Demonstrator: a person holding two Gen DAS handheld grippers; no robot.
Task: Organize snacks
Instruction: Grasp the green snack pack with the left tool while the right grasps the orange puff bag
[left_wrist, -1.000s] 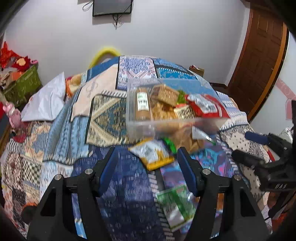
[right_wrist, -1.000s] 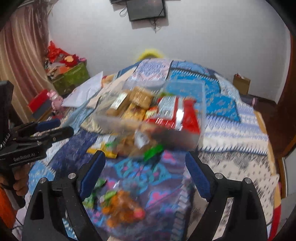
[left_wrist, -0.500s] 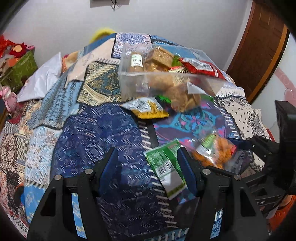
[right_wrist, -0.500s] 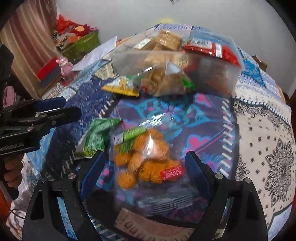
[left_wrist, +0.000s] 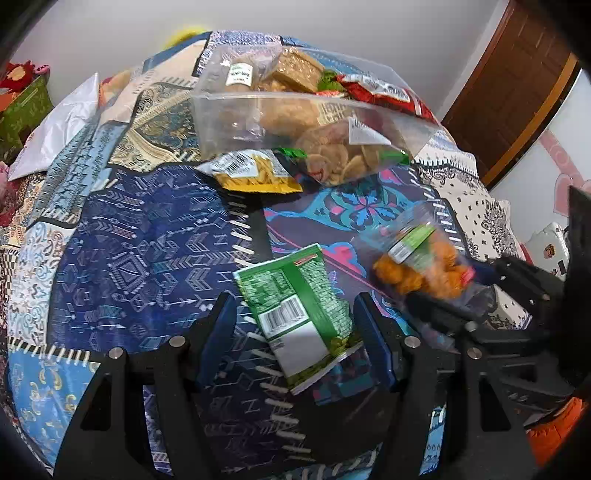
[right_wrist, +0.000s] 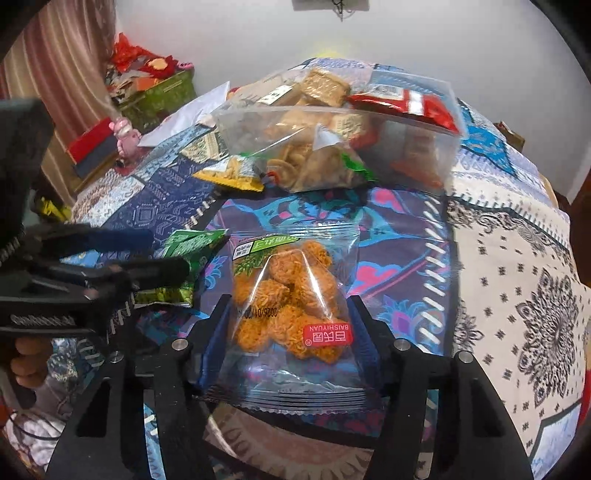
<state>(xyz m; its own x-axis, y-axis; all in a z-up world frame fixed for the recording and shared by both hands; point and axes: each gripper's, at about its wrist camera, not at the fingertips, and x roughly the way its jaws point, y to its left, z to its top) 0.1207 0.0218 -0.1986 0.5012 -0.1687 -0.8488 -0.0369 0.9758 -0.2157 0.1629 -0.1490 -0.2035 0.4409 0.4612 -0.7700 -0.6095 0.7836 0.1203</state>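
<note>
A clear plastic bin full of snacks sits at the far side of a patterned bedspread; it also shows in the right wrist view. My left gripper is open, its fingers on either side of a green snack packet lying on the bedspread. My right gripper is open around a clear bag of orange crunchy balls, also lying flat. In front of the bin lie a yellow packet and a clear bag of round crackers.
The bedspread covers a bed. A wooden door stands at the right. A white bag and green boxes lie at the left. The left gripper and the hand holding it show in the right wrist view.
Both grippers have dropped down and forward from a high view of the bin. The left now straddles the green packet and the right straddles the bag of orange balls.
</note>
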